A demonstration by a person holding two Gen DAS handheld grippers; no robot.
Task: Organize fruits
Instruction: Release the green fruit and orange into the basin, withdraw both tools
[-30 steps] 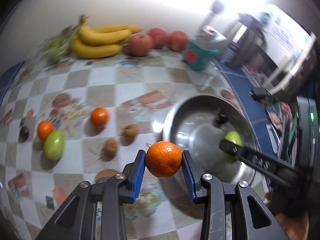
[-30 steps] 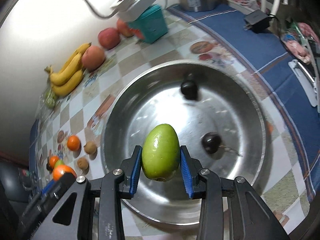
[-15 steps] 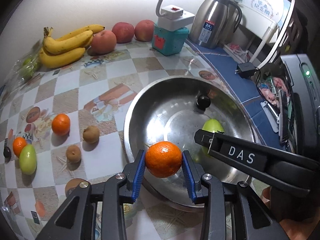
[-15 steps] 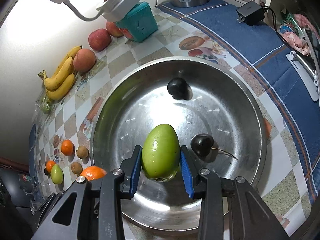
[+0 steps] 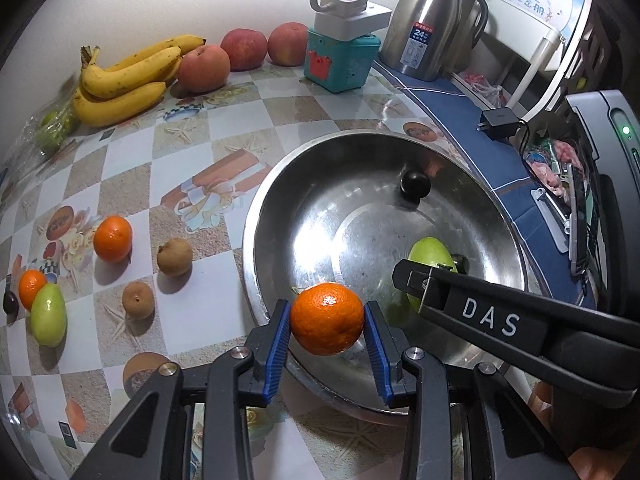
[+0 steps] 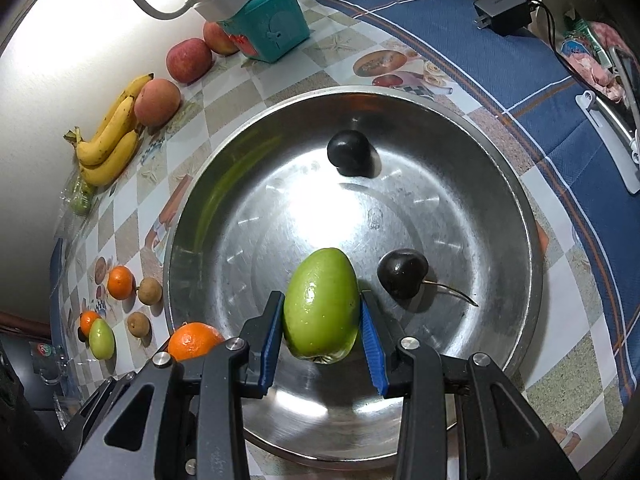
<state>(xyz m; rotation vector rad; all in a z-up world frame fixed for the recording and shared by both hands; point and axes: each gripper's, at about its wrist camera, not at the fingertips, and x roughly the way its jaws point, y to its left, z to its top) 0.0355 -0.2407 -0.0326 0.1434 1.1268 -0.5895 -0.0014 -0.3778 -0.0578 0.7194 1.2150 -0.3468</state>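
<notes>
The left tongs [image 5: 326, 336] pinch a round orange tangerine [image 5: 327, 319]. They have come over from the checked table and now hang just above the near rim of the big shiny metal bowl [image 5: 360, 184]. The right tongs [image 6: 322, 340] still pinch a smooth green egg-shaped fruit [image 6: 321, 307] low over the bowl's middle. Both fruits look ready to drop in.

Orange [image 5: 327, 319] clamped in left gripper [image 5: 326, 330], over near rim of steel bowl [image 6: 528, 216]. Green fruit [image 6: 321, 305] upright in right gripper [image 6: 321, 334], above bowl floor. 2 dark cherries [image 6: 402, 273] lie inside. 2 oranges [image 5: 113, 238], 2 brown fruits [image 5: 174, 257], 1 green fruit loose on worktop [image 5: 132, 160].
</notes>
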